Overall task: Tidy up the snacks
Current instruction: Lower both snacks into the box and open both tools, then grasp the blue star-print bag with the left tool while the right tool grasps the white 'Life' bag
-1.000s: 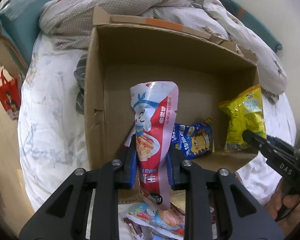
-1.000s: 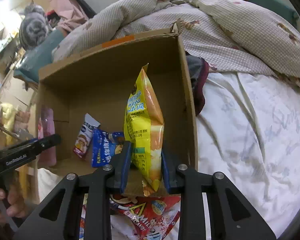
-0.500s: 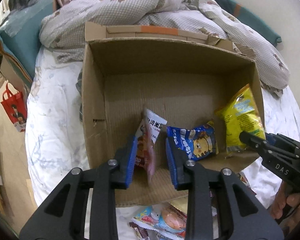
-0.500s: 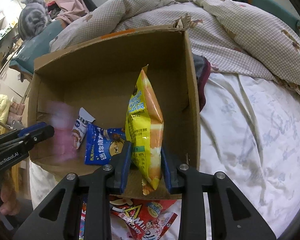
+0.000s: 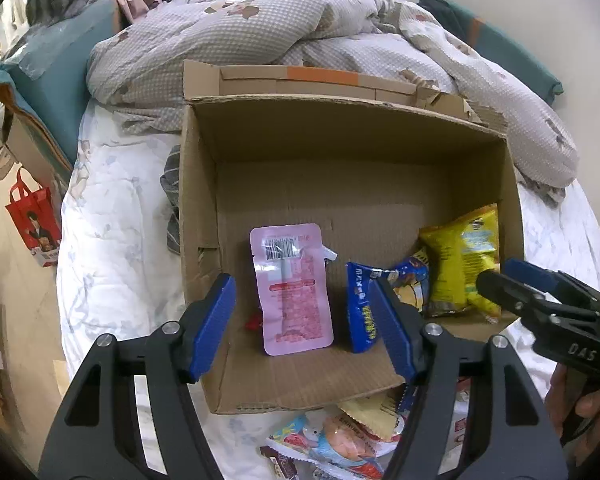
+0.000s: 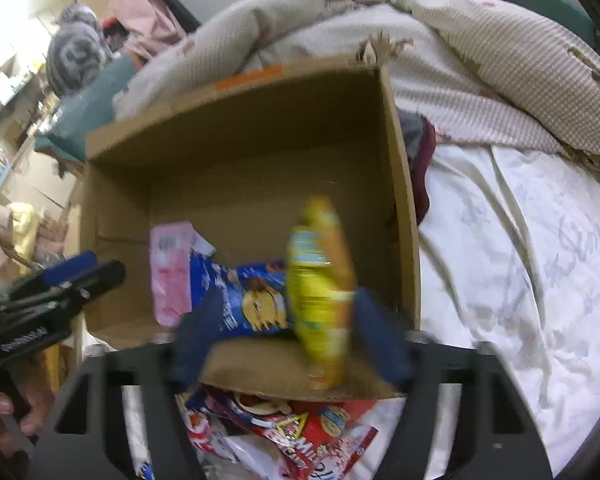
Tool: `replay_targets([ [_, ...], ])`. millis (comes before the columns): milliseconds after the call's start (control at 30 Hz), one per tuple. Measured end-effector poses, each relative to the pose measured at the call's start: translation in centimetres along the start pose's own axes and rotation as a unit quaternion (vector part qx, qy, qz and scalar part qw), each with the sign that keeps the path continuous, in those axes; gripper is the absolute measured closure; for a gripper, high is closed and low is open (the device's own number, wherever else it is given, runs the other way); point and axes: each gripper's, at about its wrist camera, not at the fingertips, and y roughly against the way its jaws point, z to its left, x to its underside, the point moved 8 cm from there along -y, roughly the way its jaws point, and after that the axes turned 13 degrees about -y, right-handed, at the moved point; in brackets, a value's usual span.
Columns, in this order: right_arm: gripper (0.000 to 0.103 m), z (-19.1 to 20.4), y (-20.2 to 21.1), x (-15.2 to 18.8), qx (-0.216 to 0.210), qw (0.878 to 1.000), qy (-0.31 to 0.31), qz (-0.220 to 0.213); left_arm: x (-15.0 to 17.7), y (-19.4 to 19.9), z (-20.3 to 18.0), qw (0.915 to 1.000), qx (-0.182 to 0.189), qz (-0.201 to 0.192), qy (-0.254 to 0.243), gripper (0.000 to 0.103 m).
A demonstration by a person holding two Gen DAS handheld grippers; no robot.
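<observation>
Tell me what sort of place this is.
Most likely a bedroom: the cardboard box of snacks sits on a bed's white sheet, with a rumpled checked quilt behind it and a teal pillow alongside.

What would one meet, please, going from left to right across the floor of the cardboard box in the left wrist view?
Pink packet → blue packet → yellow packet, which lies against the cardboard box's right wall.

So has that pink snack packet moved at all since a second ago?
Yes. The pink packet was upright between the left gripper's pads; now it lies flat on the cardboard box floor, free of the opening jaws.
</observation>
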Motion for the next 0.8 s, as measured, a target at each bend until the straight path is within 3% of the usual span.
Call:
replay_targets([
  [267,0.026,0.0,1.2,-0.9,-0.018,1.000,-0.014,-0.012,0.1,1.6,0.3,0.9997,-0.005,-0.024,-0.006,0.037],
  [500,0.026,-1.0,3.4,-0.9,-0.045,0.997,-0.056,-0.021,1.4,4.6,2.5,0.9988,-0.008,-0.038,0.031,0.037],
  [733,0.026,-1.6,6.2,0.8,-0.053,0.996,-0.072,-0.028,4.8,7.3,4.0,0.9971,-0.009,-0.040,0.065,0.036],
  [800,0.026,-1.8,6.9,1.6,-0.054,0.995,-0.074,-0.029,6.0,7.7,4.1,0.9971,-0.009,-0.034,0.067,0.029],
])
